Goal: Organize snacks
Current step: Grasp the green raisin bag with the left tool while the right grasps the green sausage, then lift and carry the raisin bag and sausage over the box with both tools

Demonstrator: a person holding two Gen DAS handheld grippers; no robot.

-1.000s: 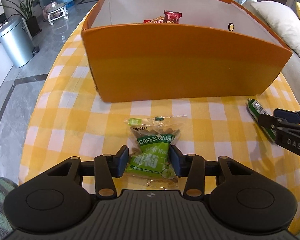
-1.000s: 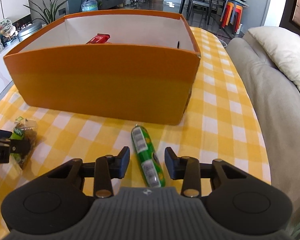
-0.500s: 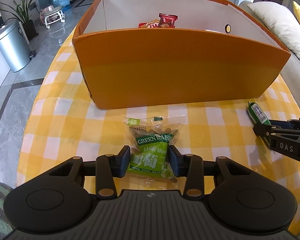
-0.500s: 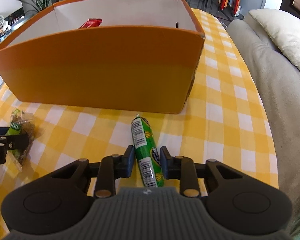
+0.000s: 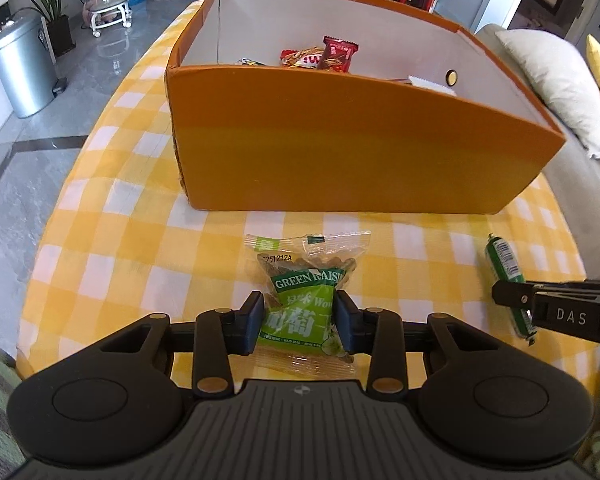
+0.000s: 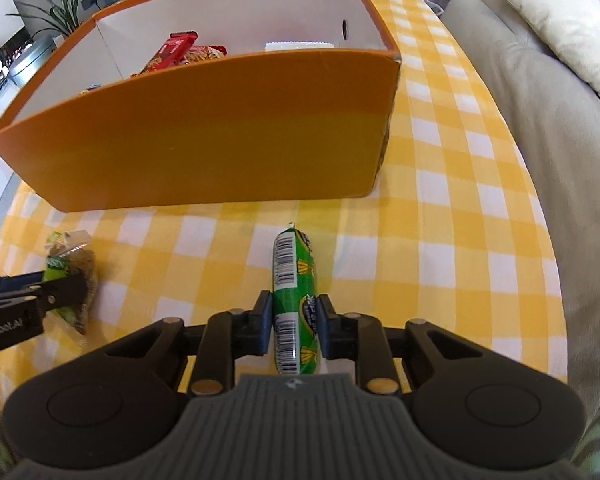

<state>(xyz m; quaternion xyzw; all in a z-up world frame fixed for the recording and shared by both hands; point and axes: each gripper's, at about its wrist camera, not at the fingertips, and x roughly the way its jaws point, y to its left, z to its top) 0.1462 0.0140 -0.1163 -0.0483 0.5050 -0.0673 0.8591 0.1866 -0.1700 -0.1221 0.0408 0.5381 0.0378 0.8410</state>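
Jaws have just been closing on both sides, each pair now pinching a snack on the yellow-and-white checked tablecloth (image 5: 148, 264). The left gripper (image 5: 299, 322) squeezes the crinkly green raisin packet (image 5: 302, 300) across its width; the right gripper (image 6: 293, 322) clamps the green plastic-wrapped sausage stick (image 6: 294, 280), whose long axis runs straight ahead toward the box. Just beyond both, the orange open-topped cardboard box (image 5: 356, 160) holds red-wrapped snacks (image 5: 328, 56) and a white packet (image 6: 298, 45), so I'd call lifting over its near wall next.
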